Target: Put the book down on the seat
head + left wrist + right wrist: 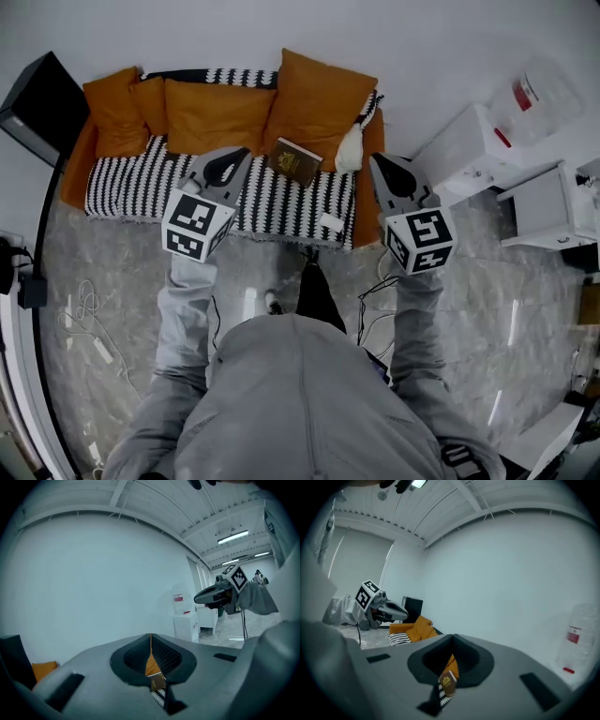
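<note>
The striped seat (131,192) carries a brown book (295,161) near its right end, just before the orange cushions (220,117) lining its back edge.

Looks like a lab or test hall with one corner dressed as a living room, not a lived-in home. Homely only there: sofa (77,164) with orange cushions (314,98) and a striped throw (131,187). All round it, bare white wall (281,23), glossy stone-look floor (122,262) strewn with loose cables (86,305), plain white cabinets (464,150), a clear jug (544,94) on one. Overhead, open beams (154,498) and strip lights (233,537), as in an office or workshop.
</note>
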